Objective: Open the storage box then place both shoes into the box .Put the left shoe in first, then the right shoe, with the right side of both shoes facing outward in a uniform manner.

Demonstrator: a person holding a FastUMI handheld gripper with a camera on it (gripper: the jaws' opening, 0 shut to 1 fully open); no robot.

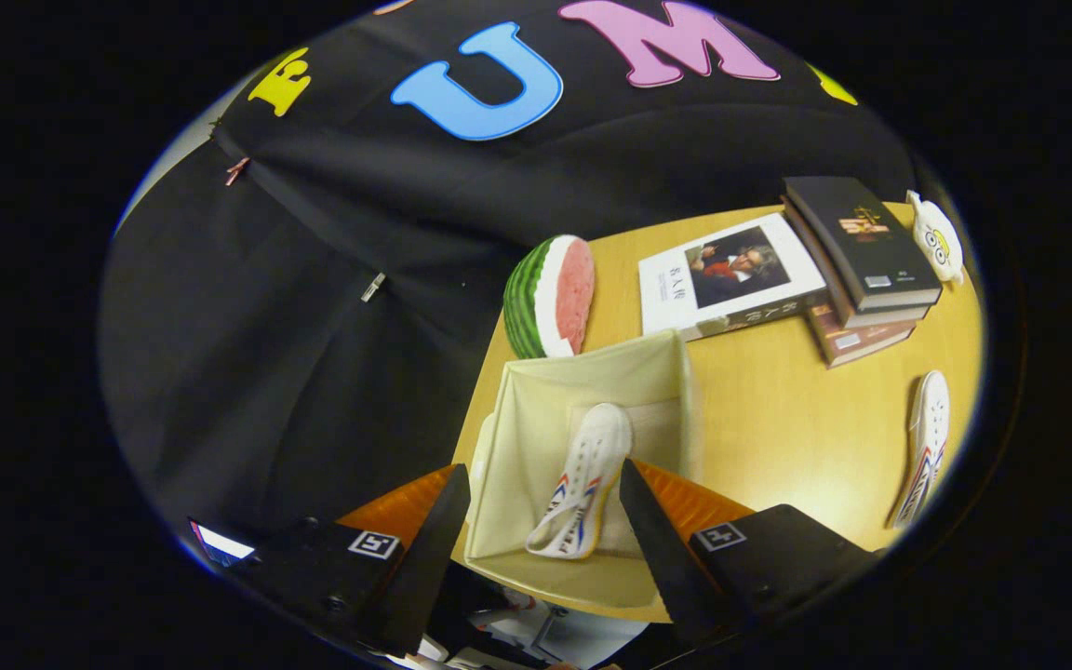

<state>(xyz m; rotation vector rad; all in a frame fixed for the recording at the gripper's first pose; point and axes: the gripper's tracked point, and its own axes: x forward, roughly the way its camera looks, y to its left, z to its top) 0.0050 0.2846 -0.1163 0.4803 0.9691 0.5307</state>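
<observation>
A cream fabric storage box (536, 391) stands open on the wooden table, just ahead of my fingers. One white shoe (587, 475) with red and blue side stripes lies inside it, toe pointing away, and shows in the wide gap between my fingertips. My gripper (543, 484) is open above the box, and neither finger (438, 530) touches the shoe. The second white shoe (927, 442) lies on the table well to the right of the box, beyond the right finger.
A watermelon slice model (550, 298) stands at the table's far edge behind the box. A white book (731, 279) and a stack of dark books (857, 261) lie farther right, with a small white toy figure (936, 242) beyond them. Bare tabletop (797, 419) separates box and second shoe.
</observation>
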